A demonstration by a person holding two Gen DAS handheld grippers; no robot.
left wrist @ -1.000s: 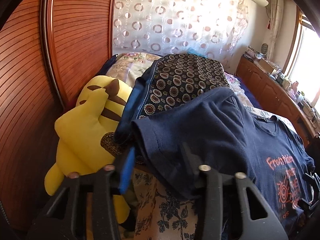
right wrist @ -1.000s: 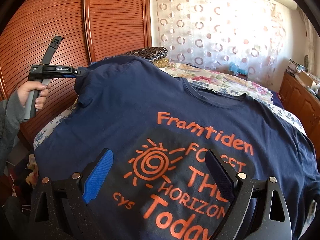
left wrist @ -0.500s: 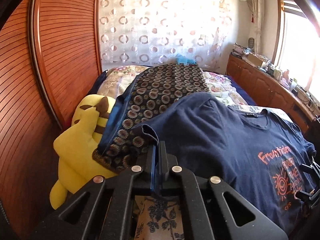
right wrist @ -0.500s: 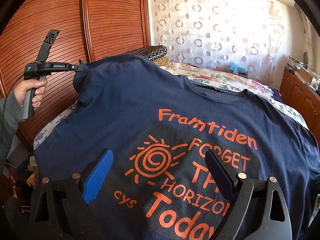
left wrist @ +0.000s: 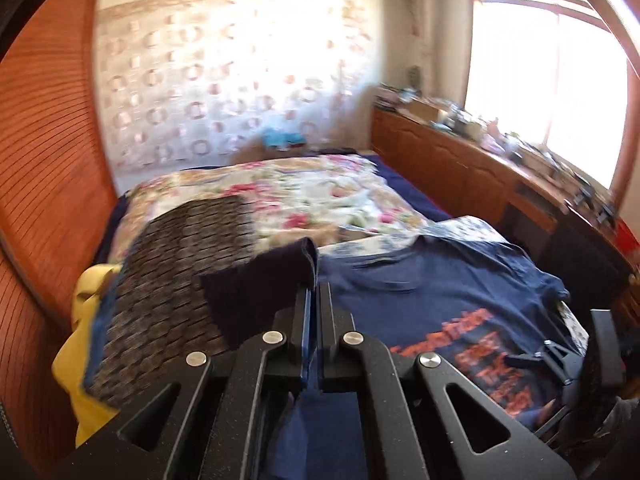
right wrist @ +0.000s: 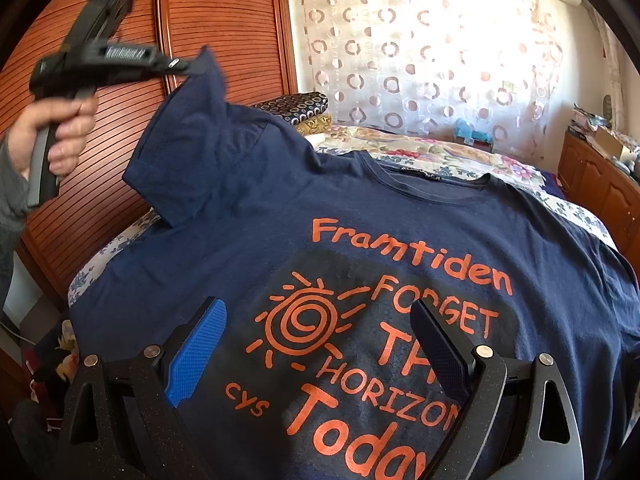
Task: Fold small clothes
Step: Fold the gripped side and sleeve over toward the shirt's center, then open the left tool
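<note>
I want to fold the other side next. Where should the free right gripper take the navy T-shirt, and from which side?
Judging by its pose, the right gripper should pinch the T-shirt at the flat far sleeve hem, coming from that outer edge; a loose edge gives its open jaws something to close on.

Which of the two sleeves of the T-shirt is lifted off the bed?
The sleeve beside the wooden wardrobe; it hangs raised, while the window-side sleeve lies flat.

Around me: ribbed red-brown wardrobe doors point(right wrist: 224, 32) on one side, a sheer circle-print curtain point(right wrist: 420, 60) glowing behind the floral-covered bed point(left wrist: 304, 196), and a cluttered wooden cabinet point(left wrist: 452, 160) under a sunlit window point(left wrist: 540, 80).
</note>
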